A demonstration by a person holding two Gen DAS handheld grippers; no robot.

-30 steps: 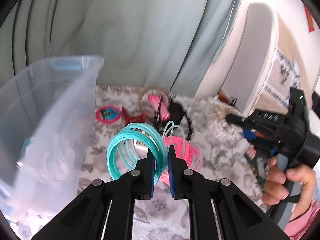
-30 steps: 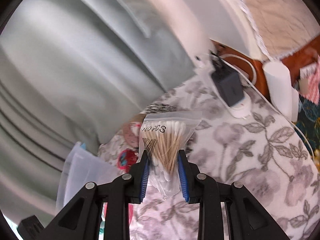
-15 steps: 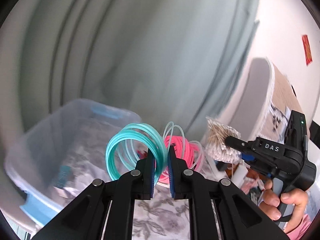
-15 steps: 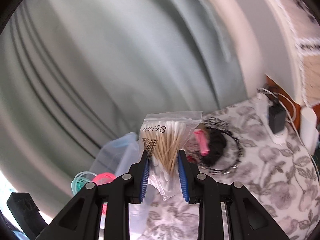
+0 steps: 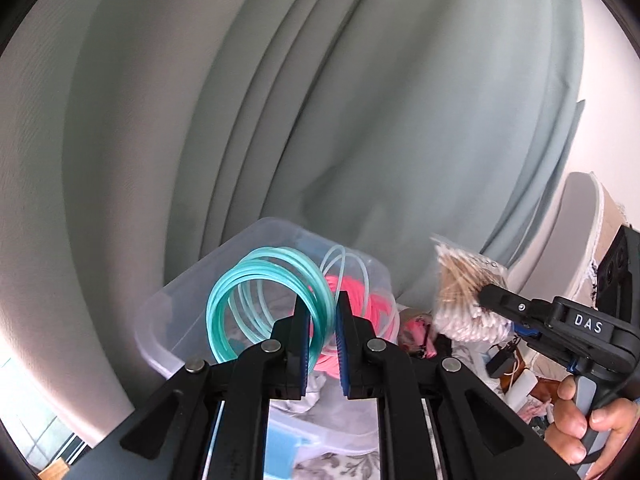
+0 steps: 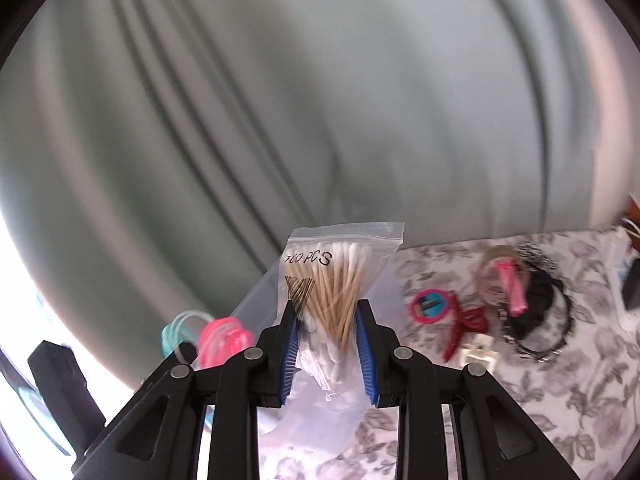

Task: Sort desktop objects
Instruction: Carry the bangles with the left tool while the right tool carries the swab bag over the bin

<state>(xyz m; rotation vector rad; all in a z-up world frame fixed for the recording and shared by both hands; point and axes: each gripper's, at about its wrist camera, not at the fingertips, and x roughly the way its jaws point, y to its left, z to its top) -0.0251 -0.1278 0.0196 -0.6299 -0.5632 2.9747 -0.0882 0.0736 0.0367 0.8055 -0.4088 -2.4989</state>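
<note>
My left gripper (image 5: 322, 304) is shut on a bundle of thin plastic rings: teal rings (image 5: 256, 296) on its left, pink rings (image 5: 370, 308) on its right. They hang in front of a clear plastic bin (image 5: 168, 320). My right gripper (image 6: 326, 312) is shut on a zip bag of cotton swabs (image 6: 340, 280) marked "100 PCS". In the left wrist view that bag of swabs (image 5: 464, 292) and the right gripper (image 5: 486, 296) appear at the right, a hand (image 5: 576, 436) on the handle. The right wrist view shows the rings (image 6: 220, 336) at lower left, beside the bin's rim (image 6: 260, 284).
A grey-green curtain (image 6: 320, 100) fills the background. On the floral tablecloth (image 6: 580, 392) lie a pink ring with a blue clip (image 6: 430, 306), a red clip (image 6: 464, 326), a pink clip (image 6: 514, 288), a black hairband (image 6: 548, 320) and a small white item (image 6: 478, 350).
Both grippers have risen and swung left toward the bin with their loads. The table items have dropped out of the left view; the bin now sits right behind the rings.
</note>
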